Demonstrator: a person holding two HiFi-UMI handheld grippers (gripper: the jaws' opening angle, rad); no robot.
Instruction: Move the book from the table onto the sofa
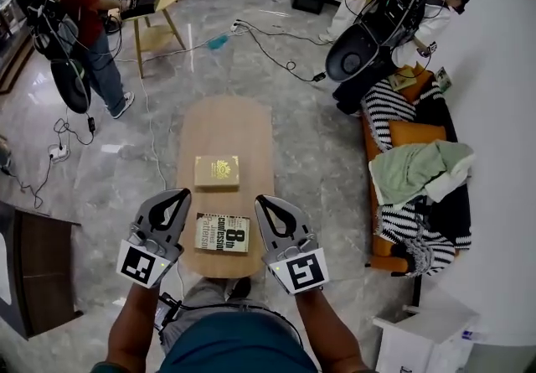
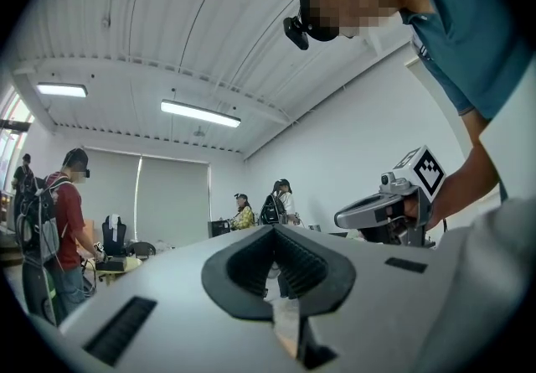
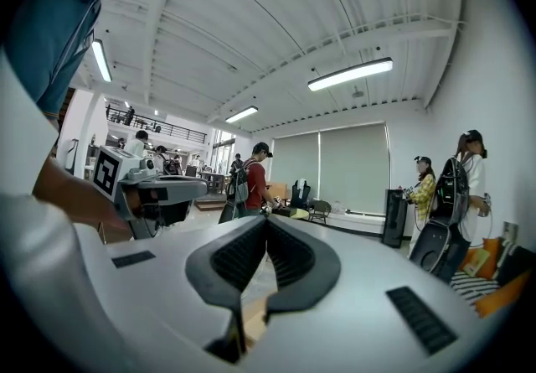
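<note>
Two books lie on the oval wooden table (image 1: 251, 124): a yellow one (image 1: 217, 171) at the middle and a black-and-white one (image 1: 223, 232) near the front edge. My left gripper (image 1: 182, 194) hangs level just left of the near book, shut and holding nothing. On the other side, the right gripper (image 1: 263, 200) is level too, shut and holding nothing. In each gripper view the jaws stand closed, and the other gripper (image 2: 394, 208) (image 3: 138, 187) shows beside them. The orange sofa (image 1: 412, 134) stands at the right, covered with striped and green cloth.
A dark cabinet (image 1: 33, 275) stands at the left and a white box (image 1: 419, 334) at the lower right. Cables (image 1: 268, 49) run over the marble floor. A person with a backpack (image 1: 71, 11) stands by a small table far left; two people stand by a black case (image 1: 368, 40) beyond the sofa.
</note>
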